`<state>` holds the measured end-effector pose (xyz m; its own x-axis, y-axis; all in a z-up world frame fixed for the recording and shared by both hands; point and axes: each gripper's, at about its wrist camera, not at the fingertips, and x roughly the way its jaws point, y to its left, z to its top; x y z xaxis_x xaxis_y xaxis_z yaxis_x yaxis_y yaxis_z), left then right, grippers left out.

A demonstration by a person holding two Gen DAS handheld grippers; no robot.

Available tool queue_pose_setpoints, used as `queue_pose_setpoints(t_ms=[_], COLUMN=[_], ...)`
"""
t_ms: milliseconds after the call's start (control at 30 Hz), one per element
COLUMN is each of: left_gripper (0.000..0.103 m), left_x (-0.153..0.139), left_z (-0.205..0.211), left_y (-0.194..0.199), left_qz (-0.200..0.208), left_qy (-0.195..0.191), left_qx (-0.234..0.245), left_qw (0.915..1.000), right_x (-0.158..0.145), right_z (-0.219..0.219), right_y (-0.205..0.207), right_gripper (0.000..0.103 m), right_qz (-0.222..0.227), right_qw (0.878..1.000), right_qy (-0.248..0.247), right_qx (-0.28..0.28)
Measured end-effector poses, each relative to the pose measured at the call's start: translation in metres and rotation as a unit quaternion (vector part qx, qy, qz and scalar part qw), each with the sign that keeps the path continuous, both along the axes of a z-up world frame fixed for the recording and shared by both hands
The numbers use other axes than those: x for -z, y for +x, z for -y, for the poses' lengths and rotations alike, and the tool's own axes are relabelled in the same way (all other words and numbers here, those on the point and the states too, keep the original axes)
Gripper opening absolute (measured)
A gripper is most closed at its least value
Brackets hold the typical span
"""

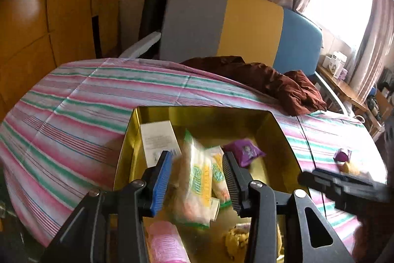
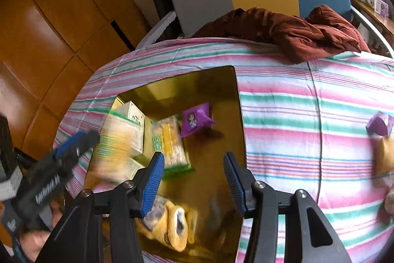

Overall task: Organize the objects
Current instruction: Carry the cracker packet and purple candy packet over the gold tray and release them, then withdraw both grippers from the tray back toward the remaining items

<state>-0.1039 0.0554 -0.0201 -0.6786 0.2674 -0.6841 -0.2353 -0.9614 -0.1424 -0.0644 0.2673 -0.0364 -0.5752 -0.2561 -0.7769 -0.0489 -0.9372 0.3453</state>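
While hovering over the gold box [image 1: 278,130], the left gripper [image 1: 197,176] has its jaws spread, with a blurred snack packet [image 1: 194,179] between them; contact cannot be confirmed.
From the right wrist view, the right gripper [image 2: 194,179] is open and empty above the box [image 2: 221,95], which sits on the striped sheet [image 2: 295,115] and contains a purple packet [image 2: 194,121].

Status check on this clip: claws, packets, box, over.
Left claw open, yellow-green snack packet between its fingers over gold box. Right claw open, empty. Purple packet on striped sheet, outside box.
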Motion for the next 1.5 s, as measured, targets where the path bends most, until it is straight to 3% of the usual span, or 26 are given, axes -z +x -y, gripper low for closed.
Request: queue_pose_setpoints(t_ms=[400,867,1500], left_gripper=[0.055,0.066,0.066], left_x=[-0.016,-0.016,-0.001], left_z=[0.001,0.002,-0.018], left_y=[0.031,0.068,0.085], left_qz=[-0.028,-0.039,-0.023], left_qy=[0.000,-0.008,-0.030], left_qx=[0.006,0.009,0.036], left_qw=[0.9996,0.9992,0.9987], right_x=[-0.008,-0.017,-0.011], right_z=[0.014,0.034,0.011], right_y=[0.026,0.057,0.080], right_gripper=[0.051,0.054,0.055], right_qz=[-0.021,-0.059,-0.058], right_qw=[0.999,0.991,0.991], right_qy=[0.039,0.118,0.118], right_qx=[-0.005,-0.005,0.031])
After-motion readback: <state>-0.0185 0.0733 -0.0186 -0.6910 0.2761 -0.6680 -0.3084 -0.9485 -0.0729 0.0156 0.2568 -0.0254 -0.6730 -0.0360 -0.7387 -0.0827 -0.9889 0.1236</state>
